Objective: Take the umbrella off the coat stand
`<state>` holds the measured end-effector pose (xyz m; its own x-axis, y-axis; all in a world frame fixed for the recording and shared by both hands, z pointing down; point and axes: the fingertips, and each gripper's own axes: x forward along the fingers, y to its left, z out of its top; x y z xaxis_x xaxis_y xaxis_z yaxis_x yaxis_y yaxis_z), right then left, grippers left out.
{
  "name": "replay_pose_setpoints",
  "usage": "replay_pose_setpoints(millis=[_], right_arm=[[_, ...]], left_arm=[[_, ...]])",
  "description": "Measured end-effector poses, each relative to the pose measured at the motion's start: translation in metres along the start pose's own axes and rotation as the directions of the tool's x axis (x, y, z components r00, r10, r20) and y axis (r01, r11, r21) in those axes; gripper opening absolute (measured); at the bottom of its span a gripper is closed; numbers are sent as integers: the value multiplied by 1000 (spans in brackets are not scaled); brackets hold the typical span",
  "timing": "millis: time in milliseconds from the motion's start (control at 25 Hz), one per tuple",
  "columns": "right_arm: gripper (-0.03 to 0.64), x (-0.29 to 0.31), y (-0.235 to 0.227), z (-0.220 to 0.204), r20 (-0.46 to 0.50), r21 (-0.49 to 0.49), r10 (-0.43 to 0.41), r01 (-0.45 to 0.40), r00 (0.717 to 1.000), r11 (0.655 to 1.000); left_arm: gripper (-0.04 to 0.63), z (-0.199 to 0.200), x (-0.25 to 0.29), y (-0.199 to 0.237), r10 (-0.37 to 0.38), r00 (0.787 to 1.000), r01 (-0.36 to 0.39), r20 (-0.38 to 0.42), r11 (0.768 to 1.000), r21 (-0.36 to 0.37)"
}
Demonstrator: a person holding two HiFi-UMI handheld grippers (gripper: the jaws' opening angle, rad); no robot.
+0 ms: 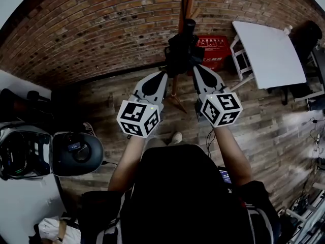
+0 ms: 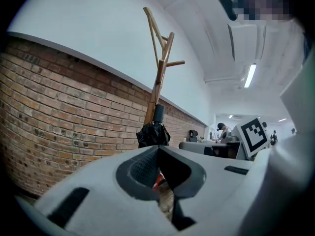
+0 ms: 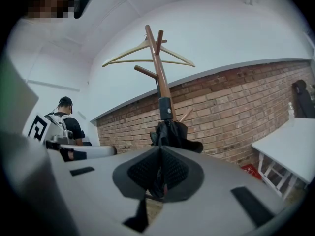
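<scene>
Both tongs pinched narrow: left tongs (image 2: 157,149), right tongs (image 3: 160,149). Tips meet the umbrella (image 1: 183,50) fabric; I can't tell if they grip it. Umbrella sits against the coat stand (image 3: 156,58) pole. White surface (image 1: 269,50) edge near right; wood floor (image 1: 101,111) left.

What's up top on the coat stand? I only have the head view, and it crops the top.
Observer: A wooden hanger hangs at the top of the coat stand; the right gripper view shows it.
Operator: Right jaws?
Observer: The right gripper's pads are together. The folded black umbrella shows just past the tips, in front of the pole; I can't tell whether they touch it.
</scene>
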<state>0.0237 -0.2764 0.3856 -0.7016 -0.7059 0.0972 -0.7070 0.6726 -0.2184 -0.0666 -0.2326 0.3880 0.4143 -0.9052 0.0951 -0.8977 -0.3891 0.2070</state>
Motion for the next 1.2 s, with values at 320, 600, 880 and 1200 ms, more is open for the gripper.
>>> replay_pose_setpoints(millis=[320,600,880,1200], right_arm=[[29,7,1,6,20,12,-47,46,999,999],[29,14,4,12,32,18,-116,115,993,993],[31,20,2,6,24,20,-158,158,987,987],[181,36,-5,0,15,48,-177,176,984,983]], left_arm=[[18,10,11,7,-71,997,71,-13,997,13],[18,18,21,18,-148,988,149,-34,989,2],[18,18,31,24,-209,977,209,-47,978,-7],[18,18,41,34,-248,967,247,-58,969,-14]])
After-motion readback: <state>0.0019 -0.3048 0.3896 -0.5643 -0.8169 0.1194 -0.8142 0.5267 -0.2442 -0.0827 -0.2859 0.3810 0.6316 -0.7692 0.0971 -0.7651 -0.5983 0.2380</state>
